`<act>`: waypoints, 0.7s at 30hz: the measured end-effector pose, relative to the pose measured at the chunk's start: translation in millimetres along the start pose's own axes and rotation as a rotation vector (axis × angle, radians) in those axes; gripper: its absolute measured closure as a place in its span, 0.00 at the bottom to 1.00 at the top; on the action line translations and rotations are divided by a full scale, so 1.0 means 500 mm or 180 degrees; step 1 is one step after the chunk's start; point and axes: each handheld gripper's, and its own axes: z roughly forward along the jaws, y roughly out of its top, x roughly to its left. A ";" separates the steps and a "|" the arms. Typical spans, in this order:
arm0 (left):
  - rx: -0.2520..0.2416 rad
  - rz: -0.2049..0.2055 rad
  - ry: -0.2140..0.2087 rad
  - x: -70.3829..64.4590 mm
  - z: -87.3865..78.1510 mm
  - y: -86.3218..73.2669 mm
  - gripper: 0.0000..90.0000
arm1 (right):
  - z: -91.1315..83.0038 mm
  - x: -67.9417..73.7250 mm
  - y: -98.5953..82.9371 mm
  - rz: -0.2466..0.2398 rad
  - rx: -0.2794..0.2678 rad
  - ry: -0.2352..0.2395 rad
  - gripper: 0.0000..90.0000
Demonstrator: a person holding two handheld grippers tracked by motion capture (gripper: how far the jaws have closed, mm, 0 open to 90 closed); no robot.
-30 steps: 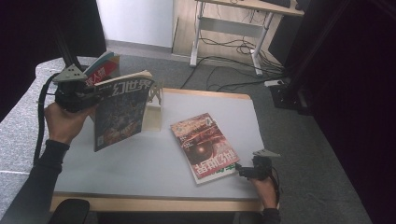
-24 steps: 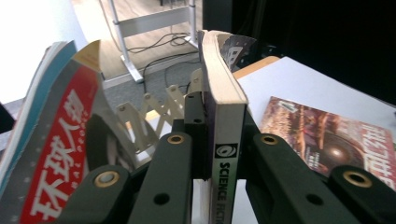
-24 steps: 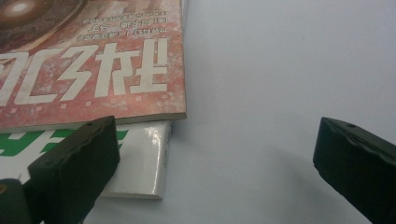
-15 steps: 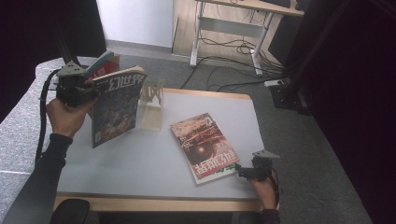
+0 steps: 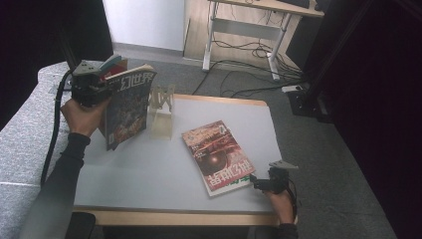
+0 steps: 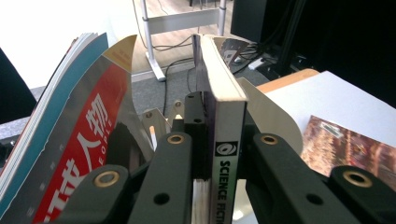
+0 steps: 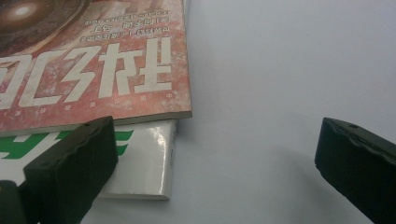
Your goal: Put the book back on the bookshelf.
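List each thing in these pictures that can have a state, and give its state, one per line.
Left gripper: shut on dark magazine.
Dark magazine: held upright, off the table.
Right gripper: open, at the stack's corner.
Red magazine: flat, closed, atop a white one.
Rack: standing.

Dim room, bright backlit far wall

grey carpet (image 5: 209,79), white wall (image 5: 144,22), wooden desk (image 5: 263,5) (cables (image 5: 244,67) beneath), black curtains (image 5: 378,99)

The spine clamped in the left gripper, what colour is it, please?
The spine is grey-white; left gripper view.
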 end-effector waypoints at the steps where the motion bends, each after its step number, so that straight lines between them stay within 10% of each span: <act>1: -0.0011 -0.0010 0.0005 0.001 0.004 0.000 0.92 | 0.001 0.000 0.000 0.0011 0.0002 0.0007 0.00; 21: -0.0154 -0.0127 0.0002 0.013 0.077 0.000 0.92 | 0.004 -0.004 -0.003 0.0096 0.0001 0.0095 0.00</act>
